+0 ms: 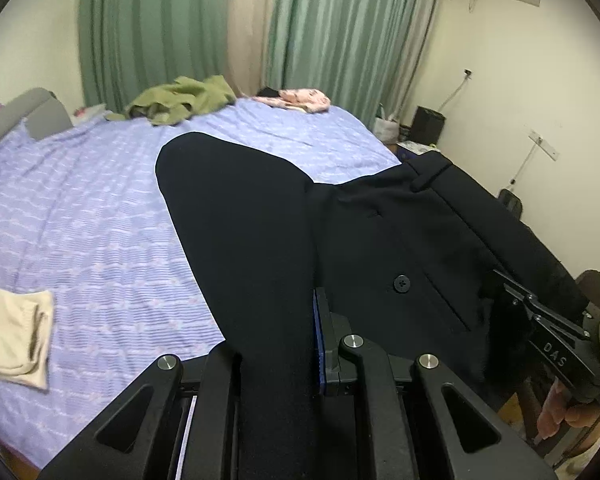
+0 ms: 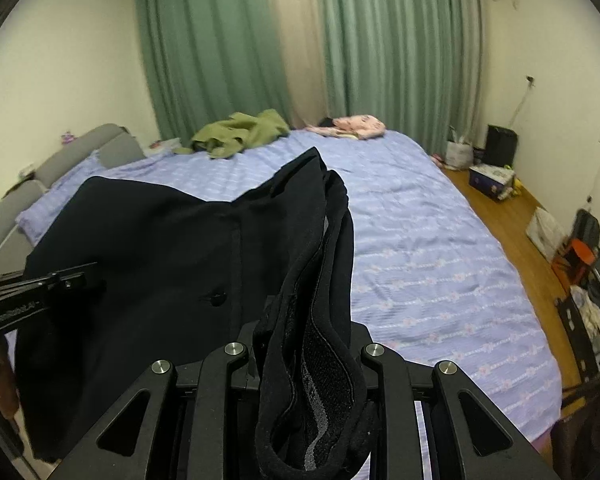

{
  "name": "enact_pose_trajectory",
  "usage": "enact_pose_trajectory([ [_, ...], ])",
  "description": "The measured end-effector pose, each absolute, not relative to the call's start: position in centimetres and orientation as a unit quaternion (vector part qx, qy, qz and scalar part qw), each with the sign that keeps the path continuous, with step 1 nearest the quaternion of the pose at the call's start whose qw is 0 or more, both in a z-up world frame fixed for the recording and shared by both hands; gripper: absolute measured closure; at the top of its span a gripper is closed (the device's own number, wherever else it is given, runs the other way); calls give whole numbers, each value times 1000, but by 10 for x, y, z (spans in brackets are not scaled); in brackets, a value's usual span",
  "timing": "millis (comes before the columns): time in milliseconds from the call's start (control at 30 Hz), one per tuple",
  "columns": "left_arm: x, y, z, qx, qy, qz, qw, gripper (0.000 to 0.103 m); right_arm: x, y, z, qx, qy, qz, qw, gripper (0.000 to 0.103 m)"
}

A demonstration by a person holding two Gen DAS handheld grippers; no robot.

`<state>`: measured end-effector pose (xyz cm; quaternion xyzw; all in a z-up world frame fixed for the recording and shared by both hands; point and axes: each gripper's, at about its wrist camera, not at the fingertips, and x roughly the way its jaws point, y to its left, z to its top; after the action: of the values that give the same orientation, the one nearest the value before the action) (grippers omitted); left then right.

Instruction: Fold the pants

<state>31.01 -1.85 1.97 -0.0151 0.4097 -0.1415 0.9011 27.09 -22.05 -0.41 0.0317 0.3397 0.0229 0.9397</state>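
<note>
The black pants (image 1: 380,240) are held up in the air above the purple-sheeted bed (image 1: 80,208), stretched between the two tools. In the left wrist view, the left gripper (image 1: 278,344) is clamped on a fold of the dark cloth: the fabric runs straight down between its jaws, and a blue pad is seen pressed against the cloth's right side. From there a long dark leg is seen rising toward the middle of the bed, while the seat panel with its button (image 1: 402,283) and welt pocket is spread off to the right. At the right edge of that view the right gripper (image 1: 508,300) is seen biting the waistband end, with a hand (image 1: 572,412) below it on the handle.

In the right wrist view, the waistband (image 2: 316,360) is bunched thick between the right gripper's jaws, lining showing, and is gripped tight. The left gripper (image 2: 92,276) is seen at the left edge, pinched onto the cloth's far side.

Beneath the pants the sheet lies bare. A folded cream cloth (image 1: 16,336) is seen near the bed's left edge. An olive garment (image 1: 180,100) and a pink one (image 1: 300,100) are heaped along the far edge, before green curtains (image 1: 148,28).
</note>
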Motion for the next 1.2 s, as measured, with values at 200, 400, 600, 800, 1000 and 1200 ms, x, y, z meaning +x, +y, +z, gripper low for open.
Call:
enact_pose_trajectory([
  [200, 278, 1, 34, -17, 400, -117, 909, 89, 253, -202, 14, 4, 323, 63, 944, 78],
  [400, 260, 37, 43, -31, 391, -95, 915, 89, 247, -172, 24, -11, 313, 95, 945, 78],
  [600, 253, 91, 45, -30, 382, -91, 919, 89, 245, -123, 25, -18, 308, 105, 945, 78],
  [800, 252, 169, 46, -5, 378, -121, 918, 88, 240, -57, 22, -2, 307, 81, 948, 78],
  [1000, 252, 235, 46, 31, 382, -140, 913, 88, 229, 18, 15, 26, 309, 56, 949, 78],
  [1200, 248, 282, 47, 20, 385, -131, 913, 88, 229, 66, 17, 12, 317, 73, 946, 78],
])
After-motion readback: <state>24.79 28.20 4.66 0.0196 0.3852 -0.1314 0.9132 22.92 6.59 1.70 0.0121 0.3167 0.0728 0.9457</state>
